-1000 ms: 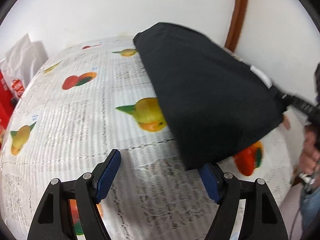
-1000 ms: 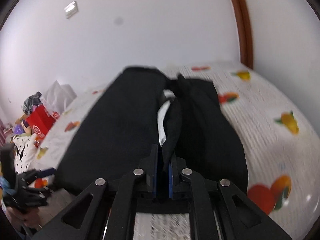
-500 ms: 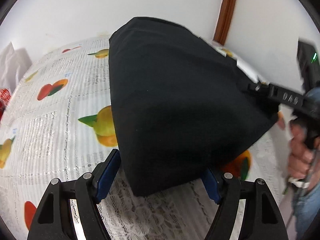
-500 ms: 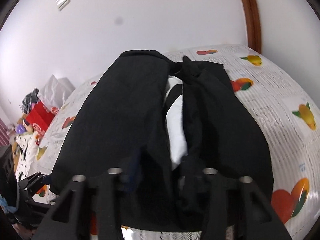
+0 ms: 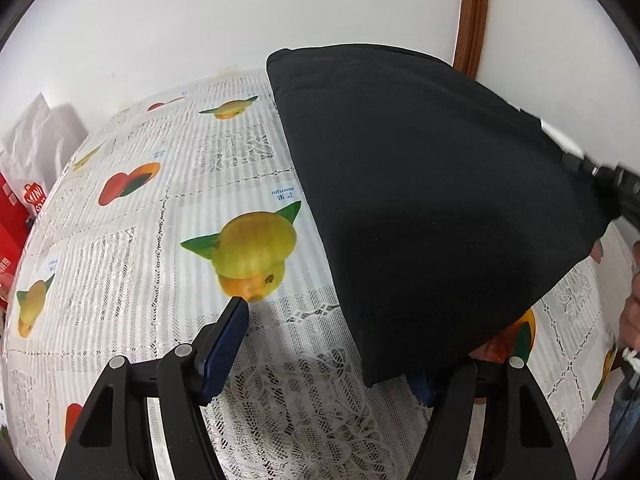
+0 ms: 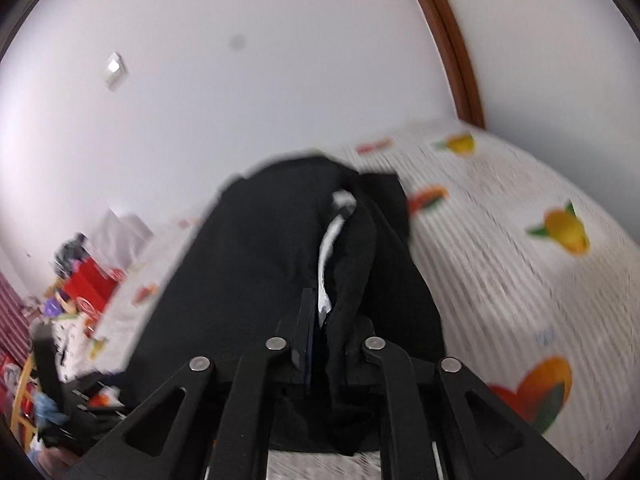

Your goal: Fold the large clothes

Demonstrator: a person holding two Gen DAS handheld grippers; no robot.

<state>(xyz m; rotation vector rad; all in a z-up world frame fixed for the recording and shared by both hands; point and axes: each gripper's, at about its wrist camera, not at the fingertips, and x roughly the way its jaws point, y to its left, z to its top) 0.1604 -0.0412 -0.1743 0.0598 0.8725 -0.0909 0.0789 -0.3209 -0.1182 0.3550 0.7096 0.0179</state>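
Note:
A large black garment (image 5: 424, 200) lies partly folded on a table with a fruit-print lace cloth (image 5: 168, 208). My left gripper (image 5: 332, 344) is open just above the cloth; the garment's near corner drapes over its right finger. In the right wrist view my right gripper (image 6: 320, 320) is shut on a bunched edge of the black garment (image 6: 256, 264), which shows a white inner patch (image 6: 326, 248). The right gripper also shows at the right edge of the left wrist view (image 5: 608, 176), holding the garment's corner up.
A white bag (image 5: 36, 144) and a red box (image 5: 16, 216) sit at the table's far left. A white wall and a brown door frame (image 5: 474, 12) stand behind. Clutter (image 6: 68, 280) lies left of the table in the right wrist view.
The right gripper opened on the garment half a second ago and is now closed on its edge again. The garment has shifted right in the left wrist view, uncovering my left finger.

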